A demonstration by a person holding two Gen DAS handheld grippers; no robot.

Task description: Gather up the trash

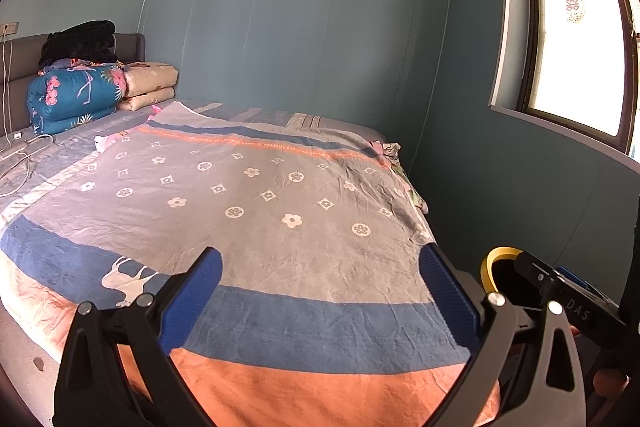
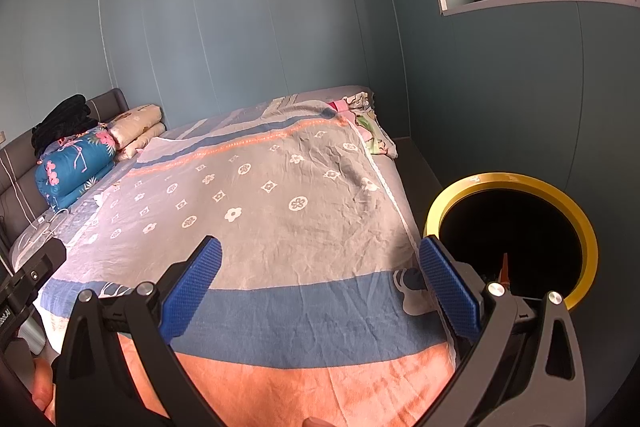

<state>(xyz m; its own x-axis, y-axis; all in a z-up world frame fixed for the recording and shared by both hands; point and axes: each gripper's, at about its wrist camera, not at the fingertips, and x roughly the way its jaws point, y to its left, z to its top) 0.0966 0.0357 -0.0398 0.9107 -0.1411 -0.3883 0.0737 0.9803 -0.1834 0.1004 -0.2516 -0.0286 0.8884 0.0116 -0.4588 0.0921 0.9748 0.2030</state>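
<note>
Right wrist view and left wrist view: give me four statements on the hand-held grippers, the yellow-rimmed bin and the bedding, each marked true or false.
1. The left hand-held gripper is shut on a wrapper. False: it is open and empty.
2. The right hand-held gripper is open. True.
3. The round yellow-rimmed black bin stands on the bed. False: it is beside the bed, at its right edge.
4. The folded blue floral quilt lies by the grey headboard. True.

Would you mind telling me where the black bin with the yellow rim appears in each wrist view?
Left wrist: black bin with the yellow rim sits low right, mostly hidden behind the right gripper.
Right wrist: it fills the lower right, beside the bed's corner, opening fully visible.
Shared landmark: folded blue floral quilt by the headboard.
</note>
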